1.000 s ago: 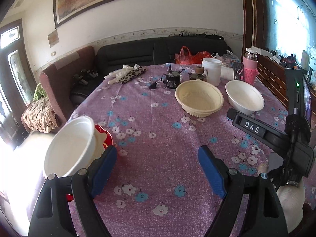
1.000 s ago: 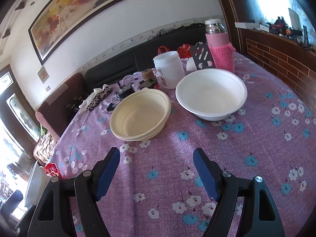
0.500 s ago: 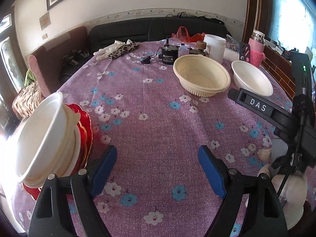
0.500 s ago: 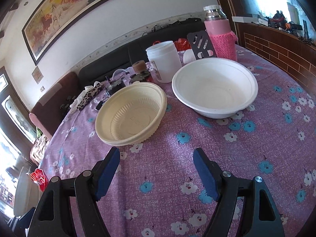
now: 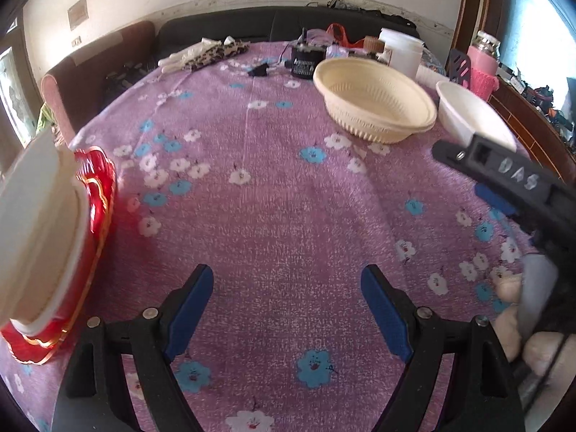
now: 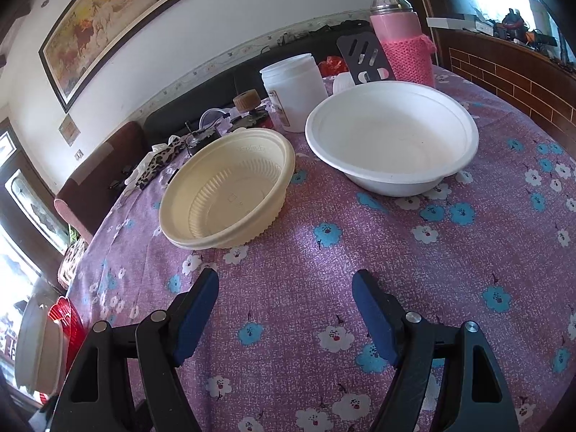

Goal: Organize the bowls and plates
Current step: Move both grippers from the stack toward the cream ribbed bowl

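Hovering low over the purple floral worktop point(image 5: 288, 216), my left tool point(image 5: 288, 306) hangs with its blue pads spread wide and nothing between them. Over the past second it has come down and tipped forward, so the cloth now fills most of its view. The stacked white bowls point(image 5: 32, 237) on the red plates point(image 5: 97, 194) sit well off to its left at the worktop's near edge, larger in frame than a second ago. I read that as the left side lining up on the existing pile rather than on a new pickup.

My right tool point(image 6: 284, 306) is likewise spread and empty, pads clear of the cloth. It too has dropped a little and closed on the two loose bowls; both now loom bigger than before. The cream ribbed bowl point(image 6: 226, 194), apparently two nested, lies ahead and to the left of the tool's gap. The white bowl point(image 6: 392, 144) lies ahead and to the right, farther off. Neither is touched.

From the left view, the right tool's black body point(image 5: 504, 180) crosses in front of that white bowl.

Behind the bowls stand a white jar point(image 6: 293, 91), a pink-sleeved flask point(image 6: 403, 43) and a dark sofa point(image 5: 234, 28) against the wall.
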`<state>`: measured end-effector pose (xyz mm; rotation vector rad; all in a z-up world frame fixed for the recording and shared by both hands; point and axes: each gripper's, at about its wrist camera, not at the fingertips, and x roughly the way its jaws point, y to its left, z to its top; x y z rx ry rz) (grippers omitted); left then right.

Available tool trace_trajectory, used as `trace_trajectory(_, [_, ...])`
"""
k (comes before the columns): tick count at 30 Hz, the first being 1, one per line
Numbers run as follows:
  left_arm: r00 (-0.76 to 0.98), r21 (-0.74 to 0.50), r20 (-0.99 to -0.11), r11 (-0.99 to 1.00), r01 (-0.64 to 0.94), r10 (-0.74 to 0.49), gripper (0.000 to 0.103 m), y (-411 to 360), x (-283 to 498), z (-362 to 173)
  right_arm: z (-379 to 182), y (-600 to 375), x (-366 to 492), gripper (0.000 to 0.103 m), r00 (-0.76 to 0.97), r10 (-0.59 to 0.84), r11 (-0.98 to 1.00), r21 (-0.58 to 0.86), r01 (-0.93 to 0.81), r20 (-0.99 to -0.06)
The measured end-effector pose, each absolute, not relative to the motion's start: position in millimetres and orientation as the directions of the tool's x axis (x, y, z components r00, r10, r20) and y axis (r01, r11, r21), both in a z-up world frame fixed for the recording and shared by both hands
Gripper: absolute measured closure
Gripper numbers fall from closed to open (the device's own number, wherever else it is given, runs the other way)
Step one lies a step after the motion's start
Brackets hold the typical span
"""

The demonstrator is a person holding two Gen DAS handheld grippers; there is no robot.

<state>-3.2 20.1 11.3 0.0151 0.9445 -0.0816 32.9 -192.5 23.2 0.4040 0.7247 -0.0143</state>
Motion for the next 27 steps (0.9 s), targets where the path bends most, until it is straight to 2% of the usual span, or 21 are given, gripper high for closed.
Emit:
trace_trajectory(4, [0.587, -0.005, -0.809, 0.998, 0.061, -0.04, 0.019, 20.1, -3.5, 0.7, 23.2, -193.2, 32.6, 0.023, 0.751, 0.129, 0.92, 0.36, 0.152, -0.647])
trace_trajectory(10, [0.567, 0.007, -0.822, 0.995, 0.1, -0.051, 0.0, 13.5, -0.6, -2.6, 19.7, -192.7, 33.8, 0.023, 0.742, 0.128, 0.919, 0.36, 0.161, -0.658])
trace_trajectory(16, [0.564, 0.011, -0.824, 0.994, 0.105, -0.051, 0.0, 12.6, -1.0, -3.1, 12.1, -199.1, 38.4, 0.023, 0.734, 0.176, 0.898, 0.412, 0.152, -0.655])
trace_trajectory(27, [0.541, 0.006, -0.838, 0.99, 0.14, -0.072, 0.0, 12.3, -8.7, -2.0, 9.6, -203.4, 38.9, 0.021, 0.729, 0.163, 0.885, 0.425, 0.189, -0.665])
